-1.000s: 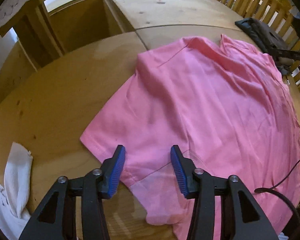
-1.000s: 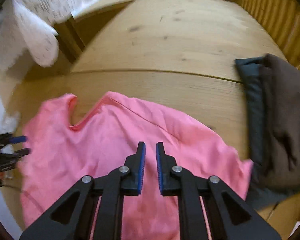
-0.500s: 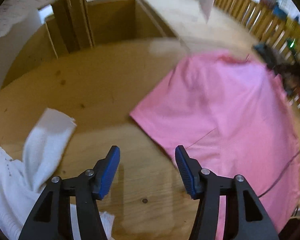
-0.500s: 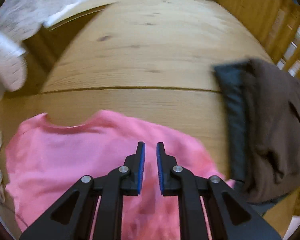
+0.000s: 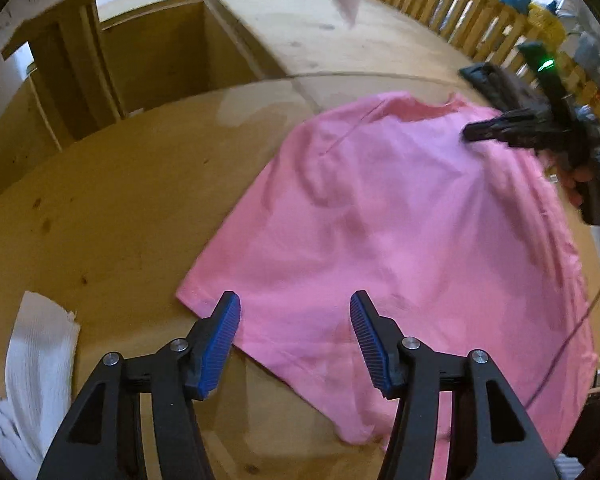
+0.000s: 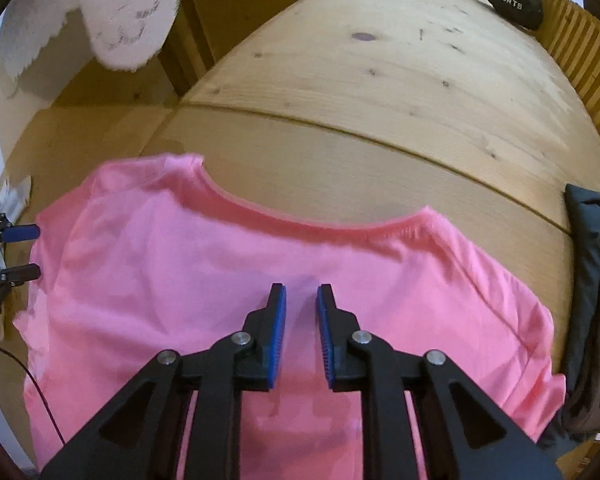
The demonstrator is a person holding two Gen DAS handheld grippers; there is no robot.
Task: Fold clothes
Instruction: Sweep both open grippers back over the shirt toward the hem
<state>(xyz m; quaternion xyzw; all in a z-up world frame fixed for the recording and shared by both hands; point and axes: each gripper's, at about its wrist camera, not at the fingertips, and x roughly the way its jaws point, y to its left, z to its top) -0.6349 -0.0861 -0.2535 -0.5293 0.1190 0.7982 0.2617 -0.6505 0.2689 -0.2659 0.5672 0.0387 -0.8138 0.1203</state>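
Pink shirt [image 5: 400,232] spread flat on the desk [image 5: 100,220]

Soft, light cloth; best pinched at a hem or sleeve corner, around 9 o'clock. Left gripper [image 5: 296,340] and right gripper [image 6: 301,334] hover above it, both opening, nothing between the jaws.

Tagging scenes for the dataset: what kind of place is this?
Likely a home interior, perhaps a raised wooden platform or loft. Cues: broad plywood surface with a pink T-shirt spread on it, a wooden slatted railing along the far edge, and other laundry: dark clothes and white cloth.
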